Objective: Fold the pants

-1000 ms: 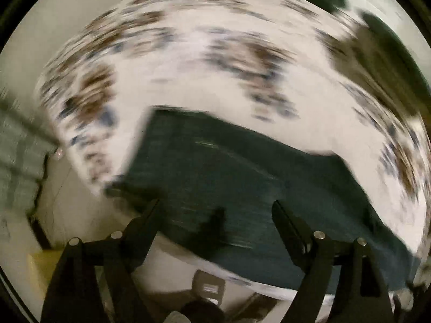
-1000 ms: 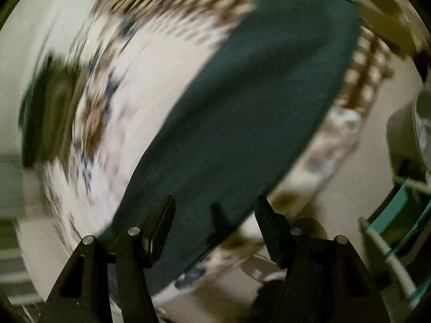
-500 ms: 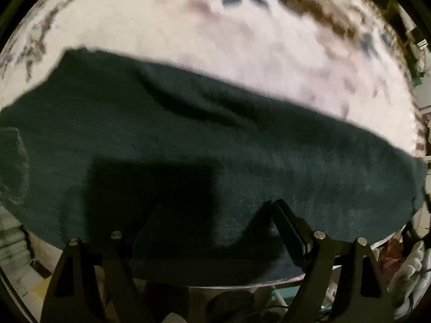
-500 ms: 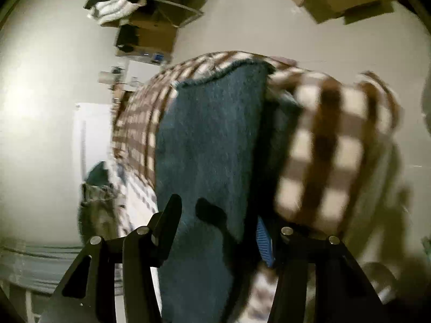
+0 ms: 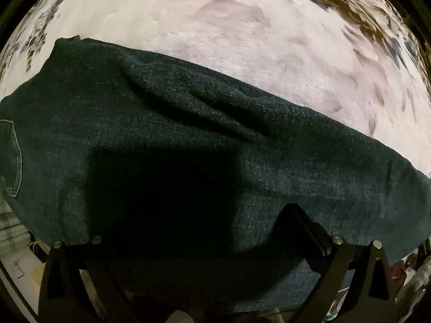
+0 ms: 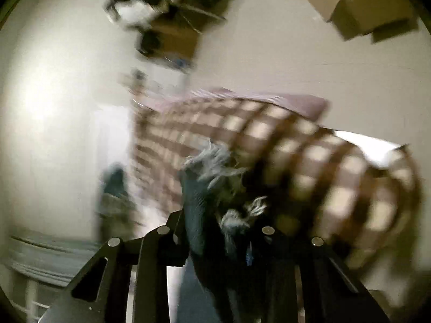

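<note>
Left wrist view: the left gripper is standing with its fingers spread wide, hovering low over the dark blue-green pants. Its left finger is lost in shadow against the cloth; contact cannot be determined. The pants are lying across a pale plush blanket, with a stitched pocket showing at the left edge and diagonal wrinkles running through the middle.

Right wrist view (blurred): the right gripper is pinching the frayed hem of the pants between nearly closed fingers. Beyond the hem, a brown checked cover is draping downward. Farther off, cardboard boxes are sitting on the floor.
</note>
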{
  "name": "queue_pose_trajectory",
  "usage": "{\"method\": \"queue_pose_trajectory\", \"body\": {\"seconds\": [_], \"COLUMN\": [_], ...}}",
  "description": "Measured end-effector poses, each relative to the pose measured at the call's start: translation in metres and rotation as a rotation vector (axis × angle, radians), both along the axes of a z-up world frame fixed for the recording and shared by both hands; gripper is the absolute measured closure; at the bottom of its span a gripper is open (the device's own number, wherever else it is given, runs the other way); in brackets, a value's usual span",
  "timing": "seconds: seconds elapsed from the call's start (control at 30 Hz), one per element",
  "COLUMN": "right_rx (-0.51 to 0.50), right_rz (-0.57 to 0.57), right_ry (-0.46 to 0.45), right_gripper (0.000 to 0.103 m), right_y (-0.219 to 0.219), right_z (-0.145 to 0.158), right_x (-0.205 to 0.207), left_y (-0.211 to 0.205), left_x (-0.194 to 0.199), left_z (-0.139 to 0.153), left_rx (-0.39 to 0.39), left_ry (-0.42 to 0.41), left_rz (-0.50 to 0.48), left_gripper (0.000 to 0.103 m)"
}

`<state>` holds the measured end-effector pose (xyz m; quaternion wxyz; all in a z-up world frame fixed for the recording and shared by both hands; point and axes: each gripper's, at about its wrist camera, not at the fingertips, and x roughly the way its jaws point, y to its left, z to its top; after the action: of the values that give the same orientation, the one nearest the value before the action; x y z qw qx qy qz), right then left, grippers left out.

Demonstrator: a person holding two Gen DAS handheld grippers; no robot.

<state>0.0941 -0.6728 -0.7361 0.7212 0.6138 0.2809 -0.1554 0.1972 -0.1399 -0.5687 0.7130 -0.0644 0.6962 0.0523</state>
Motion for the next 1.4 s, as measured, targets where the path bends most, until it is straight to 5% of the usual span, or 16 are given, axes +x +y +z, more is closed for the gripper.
{"method": "queue_pose_trajectory", "body": {"seconds": [0.23,0.3,0.4,0.67,0.73,0.87,0.97,1.13,1.4], "right_rx": [0.099,0.053,0.044,-0.190,-0.243,-0.288,-0.304,-0.390,-0.627], "right_rz": [0.040,0.023,-0.026,0.187,0.272,0.414,0.547,0.803,1.009], "right_ry": [-0.076,-0.043,-0.009,-0.091,-0.109,-0.109,-0.081,0.006,0.173], "right_gripper": [0.056,0.088,0.096,0.096,0.096,0.096,0.096,0.096,0.096], "right_y": [0.005,0.004,-0.002,0.070,0.115,0.208,0.289,0.430,0.563], "right_z": [-0.021,-0.017,-0.005,0.132,0.166,0.188,0.172,0.104,0.041], "right_x": [0.011,0.018,0.019,0.040,0.052,0.074,0.098,0.117,0.116], "left_y": [0.001,-0.001,0.001,0.038,0.056,0.098,0.136,0.194,0.260], "left_x": [0.001,-0.002,-0.007,-0.030,-0.041,-0.057,-0.071,-0.098,-0.122], "left_z": [-0.002,-0.001,0.005,0.060,0.080,0.103,0.108,0.097,0.078], "left_rx": [0.020,0.019,-0.004,-0.074,-0.091,-0.102,-0.116,-0.090,-0.045], "left_ry": [-0.037,-0.046,-0.046,-0.111,-0.140,-0.172,-0.179,-0.152,-0.122], "left_rz": [0.010,0.009,0.020,0.118,0.138,0.182,0.243,0.302,0.362], "left_gripper": [0.000,0.000,0.000,0.000,0.000,0.000,0.000,0.000,0.000]}}
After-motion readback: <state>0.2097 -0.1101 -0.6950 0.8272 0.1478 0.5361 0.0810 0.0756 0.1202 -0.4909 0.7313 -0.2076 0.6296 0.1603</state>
